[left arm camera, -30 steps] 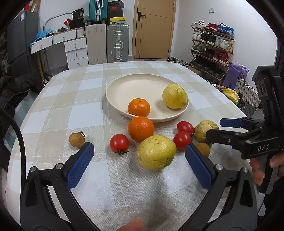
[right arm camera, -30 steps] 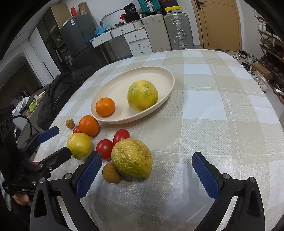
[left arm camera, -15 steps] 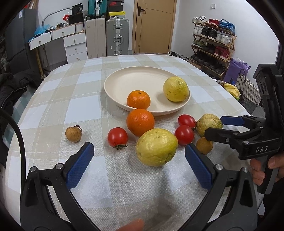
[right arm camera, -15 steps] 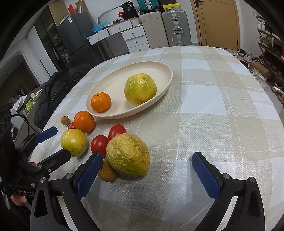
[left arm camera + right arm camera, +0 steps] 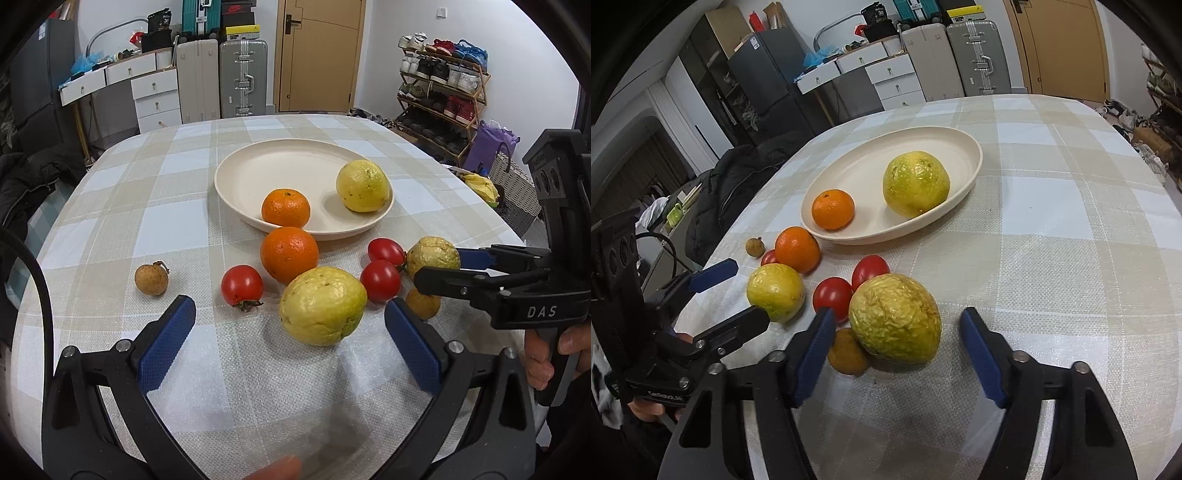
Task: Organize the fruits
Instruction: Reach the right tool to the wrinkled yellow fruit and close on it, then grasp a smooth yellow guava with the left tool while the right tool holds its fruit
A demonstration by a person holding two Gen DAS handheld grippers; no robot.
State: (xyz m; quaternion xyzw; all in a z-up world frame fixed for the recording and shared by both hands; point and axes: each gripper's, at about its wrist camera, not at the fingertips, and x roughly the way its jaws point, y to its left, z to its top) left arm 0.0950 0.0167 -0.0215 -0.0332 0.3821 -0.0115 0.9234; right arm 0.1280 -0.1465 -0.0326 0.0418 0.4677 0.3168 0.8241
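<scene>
Right gripper low in the frame, jaws closing around the wrinkled yellow-green guava, pads not pressing on it yet. The guava sits on the checked-cloth table, long axis tilted toward upper left. A small brown round longan crowds its lower left side, two red tomatoes just behind. Left gripper hangs spread wide, empty, before the smooth yellow guava. Beyond, the cream oval plate carries an orange mandarin and another guava.
</scene>
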